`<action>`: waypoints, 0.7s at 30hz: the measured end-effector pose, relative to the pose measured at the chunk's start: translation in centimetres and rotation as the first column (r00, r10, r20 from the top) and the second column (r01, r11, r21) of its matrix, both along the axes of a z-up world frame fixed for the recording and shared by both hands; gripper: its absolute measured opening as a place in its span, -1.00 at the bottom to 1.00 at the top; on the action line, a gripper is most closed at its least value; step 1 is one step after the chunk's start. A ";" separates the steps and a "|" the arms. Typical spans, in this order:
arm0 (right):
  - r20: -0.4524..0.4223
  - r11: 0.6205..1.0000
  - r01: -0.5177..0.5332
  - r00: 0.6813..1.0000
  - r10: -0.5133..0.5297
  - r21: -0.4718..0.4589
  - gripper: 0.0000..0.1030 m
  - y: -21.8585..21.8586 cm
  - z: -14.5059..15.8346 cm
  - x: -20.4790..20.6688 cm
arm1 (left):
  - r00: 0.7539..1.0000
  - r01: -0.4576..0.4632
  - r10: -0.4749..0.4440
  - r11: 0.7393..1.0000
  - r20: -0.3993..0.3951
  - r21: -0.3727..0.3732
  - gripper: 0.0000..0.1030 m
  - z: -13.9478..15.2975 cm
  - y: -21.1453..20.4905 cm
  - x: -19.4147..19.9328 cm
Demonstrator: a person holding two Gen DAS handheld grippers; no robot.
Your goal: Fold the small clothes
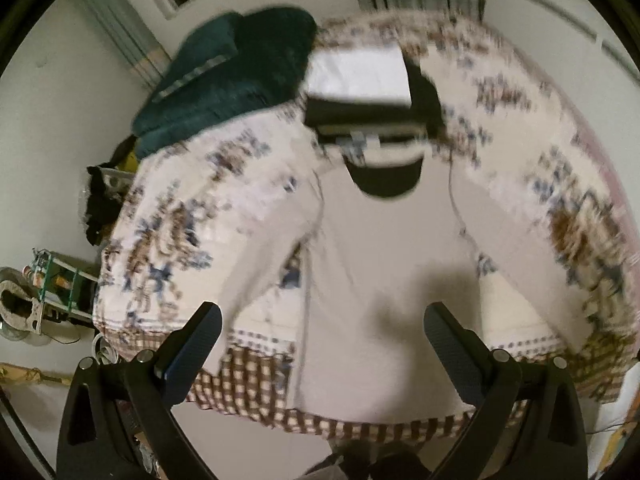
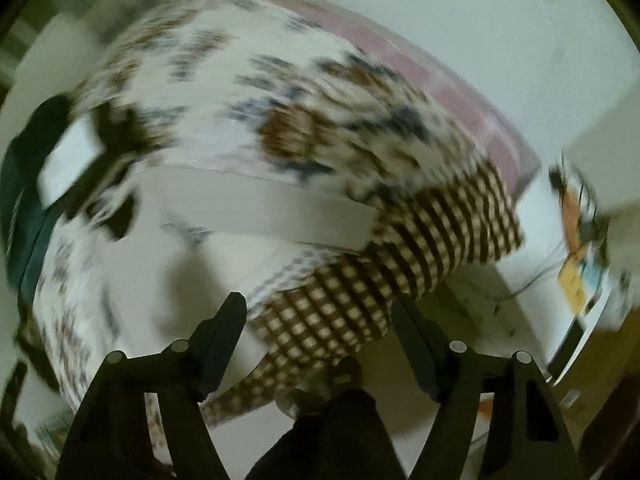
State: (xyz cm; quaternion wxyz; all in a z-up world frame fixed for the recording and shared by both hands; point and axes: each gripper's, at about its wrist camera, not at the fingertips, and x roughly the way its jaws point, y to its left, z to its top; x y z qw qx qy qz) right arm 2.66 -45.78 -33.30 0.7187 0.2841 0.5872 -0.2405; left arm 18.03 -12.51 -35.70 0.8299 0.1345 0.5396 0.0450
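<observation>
A pale grey long-sleeved shirt (image 1: pixel 384 264) with a dark collar lies spread flat on a bed with a floral and checked cover (image 1: pixel 180 216), hem toward me. My left gripper (image 1: pixel 324 316) is open and empty, above the shirt's lower part. In the blurred right wrist view one sleeve (image 2: pixel 264 204) lies straight across the cover (image 2: pixel 320 92). My right gripper (image 2: pixel 320 316) is open and empty, above the bed's checked front corner, to the right of the shirt.
A dark green folded blanket (image 1: pixel 232 76) lies at the far left of the bed. A stack of folded white and black clothes (image 1: pixel 360 88) sits behind the shirt's collar. A cluttered rack (image 1: pixel 52 284) stands left of the bed. Papers (image 2: pixel 580 248) lie on the floor at right.
</observation>
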 end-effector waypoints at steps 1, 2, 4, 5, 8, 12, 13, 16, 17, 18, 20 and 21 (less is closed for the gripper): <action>-0.012 0.999 0.044 0.999 -0.044 0.016 0.48 -1.8 -3.0 0.1 | 1.000 0.000 0.000 1.000 -0.020 0.007 1.00 -1.7 -0.1 0.3; -0.024 0.995 0.096 0.995 -0.095 0.036 0.48 -3.6 -6.1 0.1 | 0.999 0.000 0.000 1.000 -0.048 0.008 1.00 -4.1 -0.2 0.8; -0.025 0.981 0.180 0.984 -0.178 0.075 0.48 -6.2 -10.9 0.0 | 0.996 -0.002 0.003 1.000 -0.090 0.014 1.00 -7.5 -0.2 1.7; -0.026 0.971 0.222 0.975 -0.221 0.092 0.48 -7.5 -13.4 0.0 | 0.993 -0.004 0.006 1.000 -0.116 0.020 1.00 -9.6 -0.1 2.2; -0.028 0.936 0.322 0.946 -0.322 0.142 0.48 -9.6 -19.3 0.0 | 0.985 -0.011 0.016 1.000 -0.172 0.027 1.00 -14.5 0.2 3.9; -0.022 0.900 0.392 0.918 -0.395 0.190 0.48 -10.6 -25.2 0.8 | 0.981 -0.012 0.014 1.000 -0.196 0.011 1.00 -18.4 1.0 6.0; -0.023 0.897 0.398 0.916 -0.402 0.193 0.48 -10.4 -26.1 1.0 | 0.980 -0.012 0.013 1.000 -0.199 0.008 1.00 -19.2 1.3 6.4; -0.035 0.904 0.410 0.912 -0.409 0.126 0.10 -9.4 -27.9 1.9 | 0.976 -0.024 0.022 1.000 -0.215 -0.007 1.00 -20.7 2.8 7.3; -0.023 0.908 0.409 0.912 -0.409 0.095 -0.21 -9.0 -27.8 2.1 | 0.974 -0.034 0.030 0.999 -0.223 -0.016 1.00 -21.0 3.6 7.6; -0.006 0.914 0.402 0.916 -0.402 0.057 -0.47 -8.3 -27.4 2.3 | 0.973 -0.045 0.038 0.999 -0.229 -0.025 1.00 -21.1 4.4 7.8; 0.002 0.931 0.366 0.931 -0.366 -0.007 -0.90 -6.5 -26.4 3.1 | 0.972 -0.067 0.056 0.997 -0.229 -0.041 1.00 -21.0 6.5 7.9; 0.014 0.938 0.345 0.939 -0.344 -0.029 -0.91 -5.5 -25.7 3.5 | 0.973 -0.072 0.062 0.997 -0.224 -0.039 1.00 -20.7 7.4 7.7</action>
